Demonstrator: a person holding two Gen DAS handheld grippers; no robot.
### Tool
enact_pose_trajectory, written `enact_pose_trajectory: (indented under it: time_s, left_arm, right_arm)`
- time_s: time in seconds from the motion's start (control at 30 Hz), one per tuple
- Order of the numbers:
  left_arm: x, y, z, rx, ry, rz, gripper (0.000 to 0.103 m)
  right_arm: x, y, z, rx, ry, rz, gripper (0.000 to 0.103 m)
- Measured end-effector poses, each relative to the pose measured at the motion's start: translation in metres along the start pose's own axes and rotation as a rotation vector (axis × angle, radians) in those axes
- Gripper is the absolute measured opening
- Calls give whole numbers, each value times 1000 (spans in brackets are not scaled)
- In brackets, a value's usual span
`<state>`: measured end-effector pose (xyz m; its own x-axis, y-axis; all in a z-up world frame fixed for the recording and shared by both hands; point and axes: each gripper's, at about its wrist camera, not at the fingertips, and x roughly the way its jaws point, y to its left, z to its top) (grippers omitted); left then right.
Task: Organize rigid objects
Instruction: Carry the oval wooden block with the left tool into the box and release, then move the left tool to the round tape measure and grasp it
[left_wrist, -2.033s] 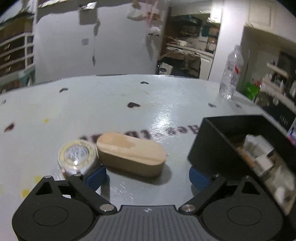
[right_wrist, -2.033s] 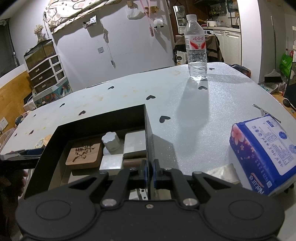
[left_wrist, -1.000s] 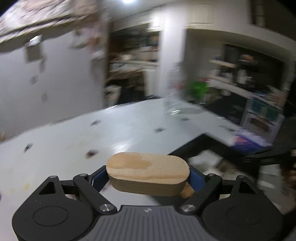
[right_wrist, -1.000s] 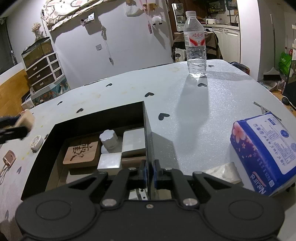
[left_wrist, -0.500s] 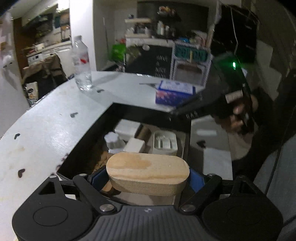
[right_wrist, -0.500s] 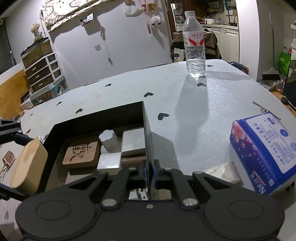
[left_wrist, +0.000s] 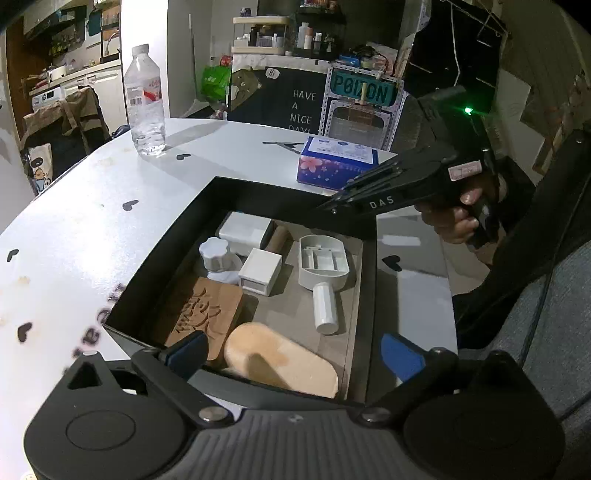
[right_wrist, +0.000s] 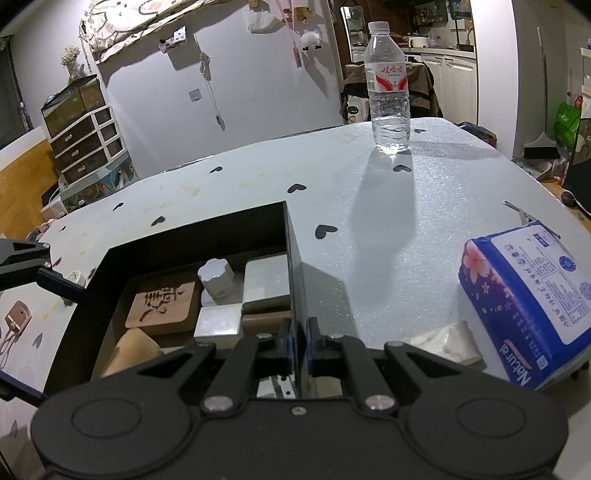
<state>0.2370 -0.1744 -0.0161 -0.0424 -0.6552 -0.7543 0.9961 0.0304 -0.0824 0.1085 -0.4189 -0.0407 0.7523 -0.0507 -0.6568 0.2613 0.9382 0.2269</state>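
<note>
A black box (left_wrist: 166, 236) sits on the white table and holds several items: a carved wooden tile (left_wrist: 207, 314), a white knob (left_wrist: 214, 253), white blocks (left_wrist: 260, 271) and a white scoop (left_wrist: 323, 266). An oval wooden block (left_wrist: 280, 360) lies in the box's near corner, also seen in the right wrist view (right_wrist: 129, 352). My left gripper (left_wrist: 293, 354) is open above it. My right gripper (right_wrist: 297, 345) is shut on the box wall (right_wrist: 291, 266).
A water bottle (right_wrist: 388, 99) stands at the table's far side. A blue tissue pack (right_wrist: 532, 295) lies right of the box, with a folded paper (right_wrist: 443, 343) beside it. A small round tape (right_wrist: 74, 275) and a tan tag (right_wrist: 16, 317) lie left of the box.
My left gripper carried the oval wooden block from the table to the box, opened, and the block now lies in the box. My right gripper stayed clamped on the box wall.
</note>
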Motion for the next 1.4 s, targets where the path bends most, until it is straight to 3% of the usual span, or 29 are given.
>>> enact_pose_trajectory:
  time_s: [0.43,0.6,0.73,0.97,1.17,1.4]
  left_arm:
    - [-6,-15,8,-4,-21,6,99]
    - [-13,-26,13,-14,-63,61,101]
    - [-25,-32,13,-52,-113,129,103]
    - [-40,-38,3,-209,-157,294,103]
    - [-58,-37,-22,-323,-196,419,103]
    - [-76,-25,-58,-523,-214,597,103]
  right_arm:
    - [0,0,0,2,0,1,7]
    - [0,0,0,2,0,1,8]
    - [0,0,0,2,0,1,8]
    - [0,2,-1,9,-3,2,8]
    - [0,1,0,7,-2,2,8]
    - [0,1,0,7,-2,2,8]
